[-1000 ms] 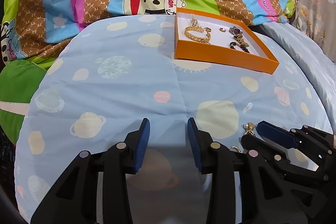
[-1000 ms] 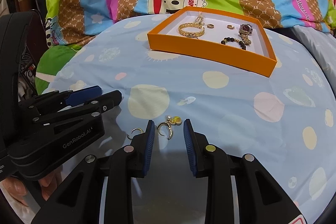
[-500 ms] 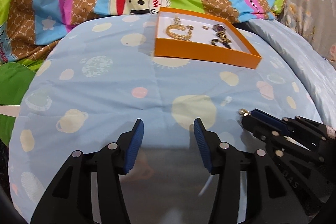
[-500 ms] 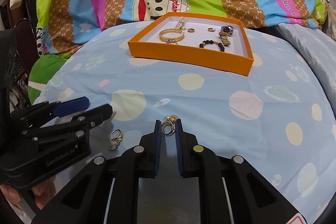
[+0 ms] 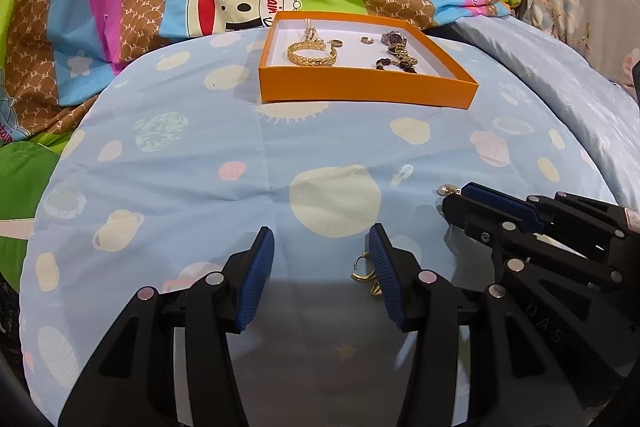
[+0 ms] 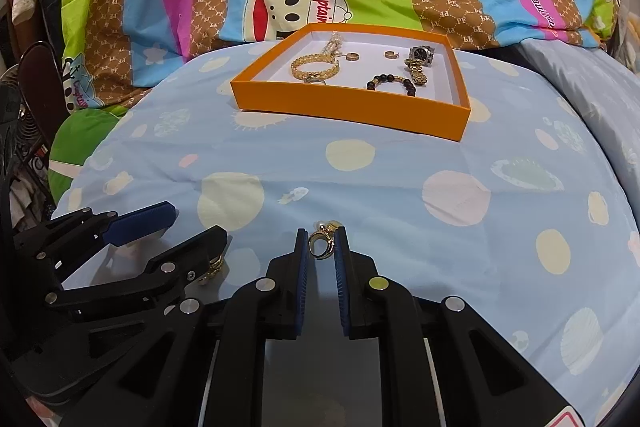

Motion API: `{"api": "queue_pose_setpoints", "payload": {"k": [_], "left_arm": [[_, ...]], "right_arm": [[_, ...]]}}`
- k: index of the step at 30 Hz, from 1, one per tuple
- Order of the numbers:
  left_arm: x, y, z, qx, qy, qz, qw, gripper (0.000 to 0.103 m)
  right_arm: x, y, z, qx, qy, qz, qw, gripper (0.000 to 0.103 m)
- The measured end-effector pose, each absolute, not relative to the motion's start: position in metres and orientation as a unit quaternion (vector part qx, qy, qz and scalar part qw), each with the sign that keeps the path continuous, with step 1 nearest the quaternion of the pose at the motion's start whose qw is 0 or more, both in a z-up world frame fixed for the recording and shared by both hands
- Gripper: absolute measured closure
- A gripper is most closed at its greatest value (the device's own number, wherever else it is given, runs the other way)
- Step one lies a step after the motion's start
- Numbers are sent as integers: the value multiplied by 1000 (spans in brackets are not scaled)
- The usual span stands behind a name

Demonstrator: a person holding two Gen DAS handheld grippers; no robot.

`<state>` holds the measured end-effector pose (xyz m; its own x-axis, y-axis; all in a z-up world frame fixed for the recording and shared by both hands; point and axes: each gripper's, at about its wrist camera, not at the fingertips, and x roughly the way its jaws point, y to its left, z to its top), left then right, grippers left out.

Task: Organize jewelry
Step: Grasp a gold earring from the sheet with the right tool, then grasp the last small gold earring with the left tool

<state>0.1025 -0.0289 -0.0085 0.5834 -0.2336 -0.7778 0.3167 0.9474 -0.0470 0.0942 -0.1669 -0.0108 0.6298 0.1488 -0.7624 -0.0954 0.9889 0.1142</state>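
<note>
While my left gripper stands half open on the blue bedspread, 1 gold earring lies against its right pad. In the right view, my right gripper pinches 1 pearl earring at its tips.

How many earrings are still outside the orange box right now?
2. One earring is pinched in the right tool; the other earring lies on the blue bedding beside the left tool's right finger. More could be hidden.

A gold earring with a pearl is pinched upright over the bed. Its gold mate lies flat on the blue bedspread.
</note>
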Motion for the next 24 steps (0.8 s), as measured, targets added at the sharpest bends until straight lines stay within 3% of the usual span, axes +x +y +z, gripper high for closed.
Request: {"api": "queue_pose_setpoints", "payload": {"k": [11,24], "left_arm": [[102,-31,-10,54,431,-153,888,56],[103,-28,-9,44,430,-159,888,96]], "right_arm": [[95,-170,-12,38,427,67,901,91],[95,-171,-12,39,427,67,901,91]]}}
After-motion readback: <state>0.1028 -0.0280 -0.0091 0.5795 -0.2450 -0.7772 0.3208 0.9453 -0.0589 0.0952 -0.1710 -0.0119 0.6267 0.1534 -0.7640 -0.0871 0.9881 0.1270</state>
